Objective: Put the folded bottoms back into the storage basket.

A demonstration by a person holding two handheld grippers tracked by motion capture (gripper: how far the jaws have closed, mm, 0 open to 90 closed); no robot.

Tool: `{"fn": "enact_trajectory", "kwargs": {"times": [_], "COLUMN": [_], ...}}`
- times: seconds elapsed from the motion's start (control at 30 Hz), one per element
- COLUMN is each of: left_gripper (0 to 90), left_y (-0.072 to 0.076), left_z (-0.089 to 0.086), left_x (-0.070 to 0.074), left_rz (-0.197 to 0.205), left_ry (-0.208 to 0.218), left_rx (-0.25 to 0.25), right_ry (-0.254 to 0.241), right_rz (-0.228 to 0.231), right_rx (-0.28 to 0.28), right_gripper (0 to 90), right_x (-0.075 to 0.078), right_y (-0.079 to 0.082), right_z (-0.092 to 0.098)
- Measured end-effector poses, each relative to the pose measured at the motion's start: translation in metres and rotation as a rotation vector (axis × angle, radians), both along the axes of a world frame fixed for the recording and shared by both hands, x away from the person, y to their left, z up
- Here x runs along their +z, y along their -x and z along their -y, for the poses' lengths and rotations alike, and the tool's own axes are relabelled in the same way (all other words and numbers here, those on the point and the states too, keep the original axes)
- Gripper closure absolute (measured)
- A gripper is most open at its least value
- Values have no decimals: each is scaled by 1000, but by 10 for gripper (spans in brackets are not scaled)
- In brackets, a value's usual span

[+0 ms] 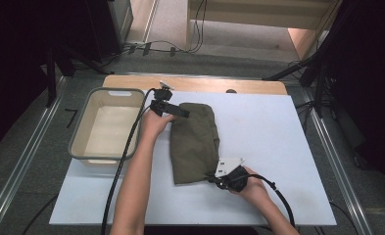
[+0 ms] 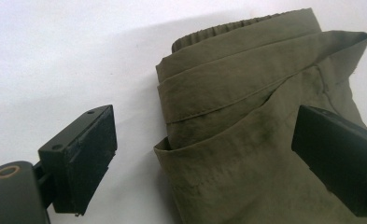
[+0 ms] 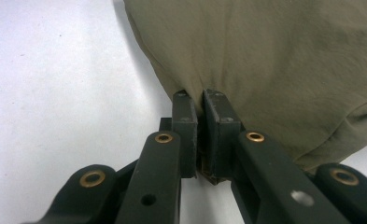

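The high view looks forward and down over the counter (image 1: pixel 278 147); both gripper views sit close, sharing the cloth (image 1: pixel 194 142).

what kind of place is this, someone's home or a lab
Likely a lab or recording setup, not a home: a white table ringed by dark stands, cables taped to the floor, and a person folding olive cloth with handheld grippers beside a bin.

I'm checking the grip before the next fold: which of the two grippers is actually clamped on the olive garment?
The right gripper, at the near corner of the olive garment, its fingers pinched on the hem. The left gripper at the far end stands wide, pressing nothing.
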State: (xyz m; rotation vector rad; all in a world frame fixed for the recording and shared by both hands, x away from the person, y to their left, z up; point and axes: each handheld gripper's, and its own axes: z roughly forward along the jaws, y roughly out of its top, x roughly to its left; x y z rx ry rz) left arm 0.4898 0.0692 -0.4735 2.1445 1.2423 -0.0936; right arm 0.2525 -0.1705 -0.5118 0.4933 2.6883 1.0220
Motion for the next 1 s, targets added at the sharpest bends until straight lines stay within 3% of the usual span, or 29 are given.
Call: {"fn": "enact_trajectory", "kwargs": {"times": [0.27, 0.43, 0.6, 0.77, 0.9, 1.0], "left_gripper": [180, 302, 360, 448, 455, 447], "left_y": [0, 1, 1, 2, 2, 4], "left_z": [3, 4, 5, 5, 5, 6], "left_x": [-14, -14, -17, -19, -19, -19], "left_rz": [-55, -46, -41, -48, -66, -48], "left_ry": [4, 23, 37, 51, 63, 60], "left_rx": [-34, -82, -102, -95, -69, -67], "right_ry": [4, 2, 5, 6, 6, 5], "right_rz": [8, 4, 7, 8, 8, 7], "right_rx": [0, 2, 2, 1, 1, 0], "right_gripper": [816, 816, 816, 817, 817, 817], "right_x": [0, 0, 0, 0, 0, 0], "right_y": [0, 0, 0, 0, 0, 0], "right_z": [0, 0, 0, -1, -1, -1]}}
